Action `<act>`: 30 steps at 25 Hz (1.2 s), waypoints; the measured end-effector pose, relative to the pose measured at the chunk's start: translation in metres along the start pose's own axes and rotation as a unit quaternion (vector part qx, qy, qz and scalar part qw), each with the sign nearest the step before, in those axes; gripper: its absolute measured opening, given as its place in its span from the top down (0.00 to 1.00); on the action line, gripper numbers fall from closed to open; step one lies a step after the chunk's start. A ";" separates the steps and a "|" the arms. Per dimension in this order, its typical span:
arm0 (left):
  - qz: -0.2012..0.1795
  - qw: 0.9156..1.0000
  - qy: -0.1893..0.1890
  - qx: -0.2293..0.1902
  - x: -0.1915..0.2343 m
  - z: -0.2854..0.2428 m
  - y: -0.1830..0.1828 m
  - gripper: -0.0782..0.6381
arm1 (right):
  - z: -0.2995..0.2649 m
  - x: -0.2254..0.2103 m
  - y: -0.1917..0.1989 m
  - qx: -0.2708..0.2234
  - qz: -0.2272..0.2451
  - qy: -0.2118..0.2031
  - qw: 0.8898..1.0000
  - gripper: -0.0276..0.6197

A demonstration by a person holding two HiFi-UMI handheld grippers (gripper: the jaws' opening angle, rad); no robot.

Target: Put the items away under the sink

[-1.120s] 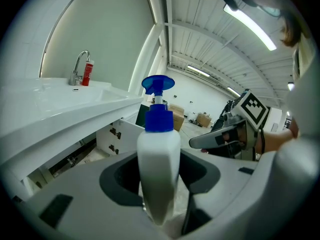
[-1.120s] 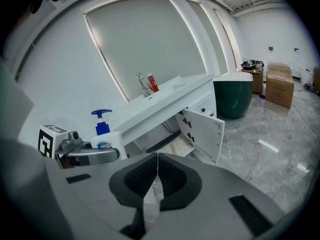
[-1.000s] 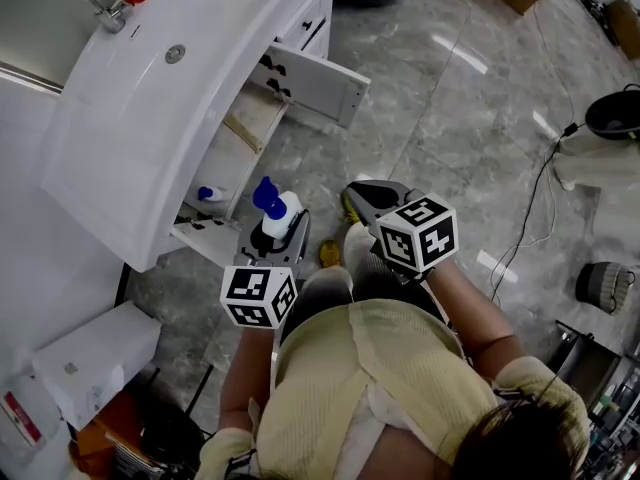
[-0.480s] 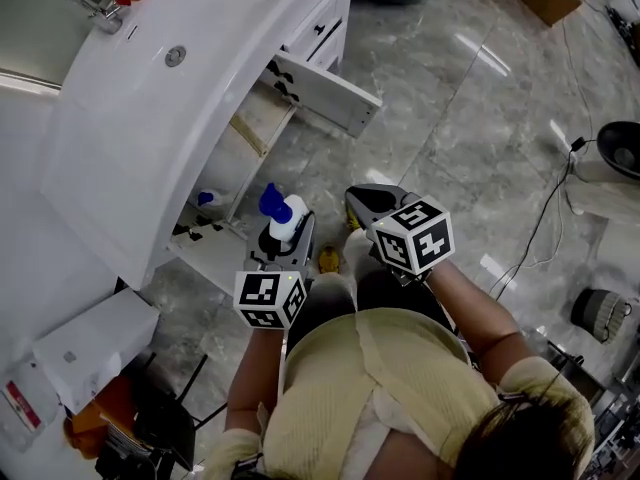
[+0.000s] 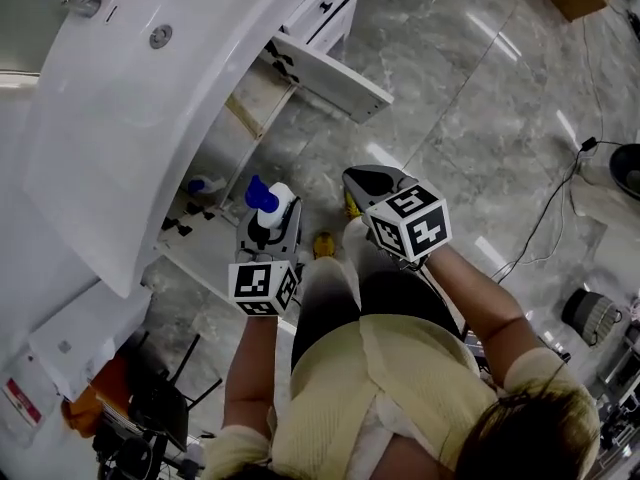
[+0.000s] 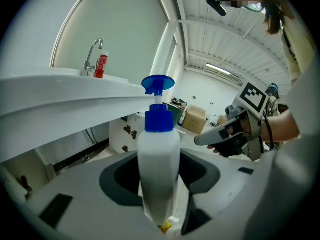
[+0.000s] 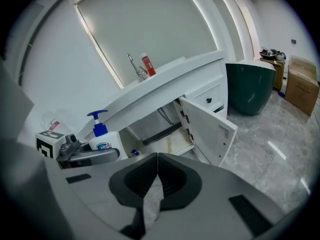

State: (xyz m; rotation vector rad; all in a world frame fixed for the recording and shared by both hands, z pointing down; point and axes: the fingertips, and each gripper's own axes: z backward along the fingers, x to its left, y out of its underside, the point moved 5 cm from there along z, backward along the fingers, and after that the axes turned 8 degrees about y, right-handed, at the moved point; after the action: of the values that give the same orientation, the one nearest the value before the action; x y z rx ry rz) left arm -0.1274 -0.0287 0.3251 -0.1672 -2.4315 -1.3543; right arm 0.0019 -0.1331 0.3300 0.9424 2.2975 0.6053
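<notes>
Open sink cabinet (image 5: 262, 83) holds one small bottle (image 5: 203, 184)

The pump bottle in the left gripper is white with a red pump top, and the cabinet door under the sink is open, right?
Not quite. The pump top is blue, not red, as the left gripper view shows. The rest holds: the left gripper grips the white pump bottle, and the cabinet door under the sink is open.
</notes>
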 end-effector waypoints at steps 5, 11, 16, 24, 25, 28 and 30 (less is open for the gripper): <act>0.011 1.000 -0.023 -0.006 0.021 -0.016 0.013 0.57 | -0.029 -0.009 0.002 0.014 0.012 -0.007 1.000 0.92; 0.047 0.998 -0.049 -0.010 0.056 -0.039 0.039 0.57 | -0.071 -0.014 0.010 0.025 0.017 -0.009 0.999 0.92; 0.058 0.996 -0.071 0.001 0.084 -0.059 0.063 0.57 | -0.101 -0.016 0.025 0.042 0.020 -0.015 0.999 0.92; 0.064 0.993 -0.098 0.004 0.134 -0.093 0.097 0.57 | -0.146 -0.028 0.049 0.063 0.028 -0.012 0.998 0.92; 0.065 0.993 -0.103 0.004 0.141 -0.098 0.101 0.57 | -0.151 -0.030 0.052 0.064 0.030 -0.012 0.997 0.92; 0.070 0.991 -0.117 0.005 0.159 -0.109 0.112 0.57 | -0.167 -0.033 0.059 0.067 0.034 -0.013 0.997 0.92; 0.072 0.990 -0.121 0.005 0.168 -0.115 0.118 0.57 | -0.177 -0.036 0.064 0.067 0.030 -0.012 0.997 0.92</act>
State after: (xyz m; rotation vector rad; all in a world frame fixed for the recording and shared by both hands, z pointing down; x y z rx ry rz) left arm -0.2241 -0.0737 0.5350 -0.5236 -2.5622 -1.3249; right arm -0.0629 -0.1515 0.5098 1.0778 2.3192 0.4675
